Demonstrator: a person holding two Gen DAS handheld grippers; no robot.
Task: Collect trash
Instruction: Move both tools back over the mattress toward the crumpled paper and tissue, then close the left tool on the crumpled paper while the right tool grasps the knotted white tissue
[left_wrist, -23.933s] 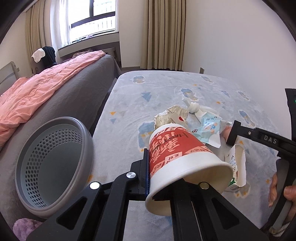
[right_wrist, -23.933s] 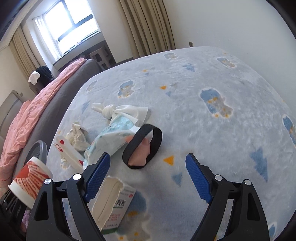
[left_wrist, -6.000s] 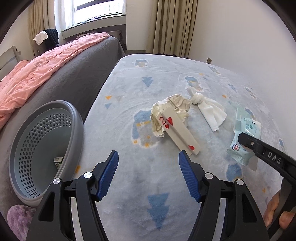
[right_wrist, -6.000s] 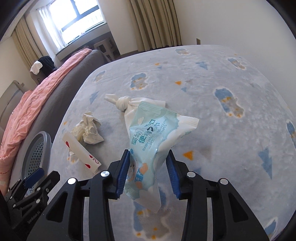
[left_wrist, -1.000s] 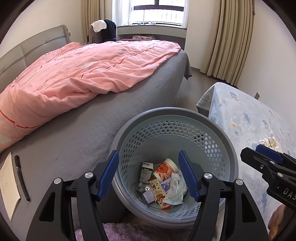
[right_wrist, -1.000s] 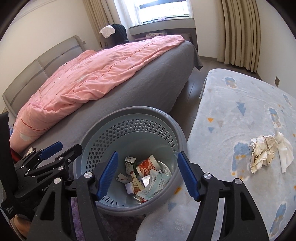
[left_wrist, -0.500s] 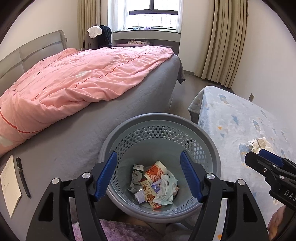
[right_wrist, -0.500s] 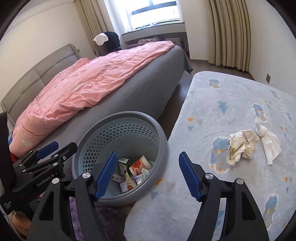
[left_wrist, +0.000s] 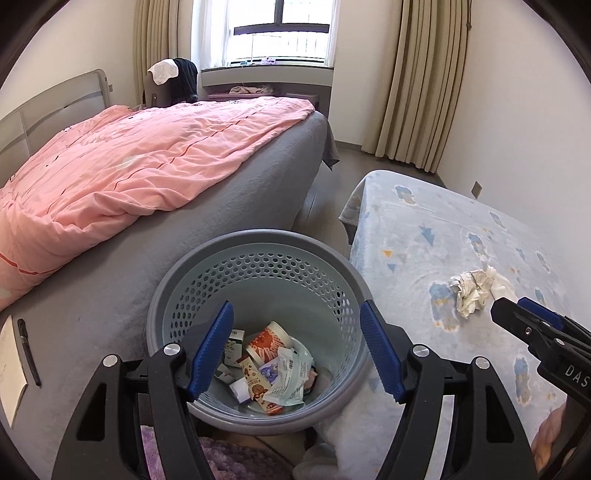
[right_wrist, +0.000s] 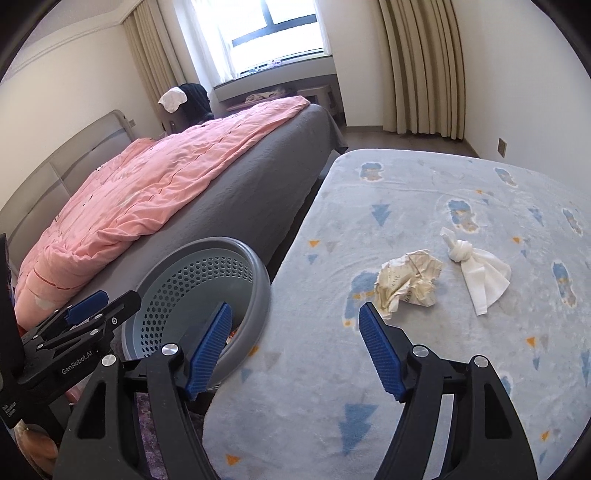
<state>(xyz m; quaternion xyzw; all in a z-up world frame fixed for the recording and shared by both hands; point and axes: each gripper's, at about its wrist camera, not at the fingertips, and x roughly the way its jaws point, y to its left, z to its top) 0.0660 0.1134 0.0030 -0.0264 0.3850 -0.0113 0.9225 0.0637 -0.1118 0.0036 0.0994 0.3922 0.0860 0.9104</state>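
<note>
left tongs (left_wrist: 297, 347) spread, empty, above trash basket (left_wrist: 255, 243) | right tongs (right_wrist: 295, 349) spread, empty | crumpled paper (right_wrist: 408, 282) ahead on blanket (right_wrist: 424, 184)

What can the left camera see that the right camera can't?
Only the left wrist view looks down into the basket and shows the trash lying at its bottom. Only the right wrist view shows the knotted white tissue clearly. Both show the open grippers, left and right, the crumpled paper, and the pink blanket.
</note>
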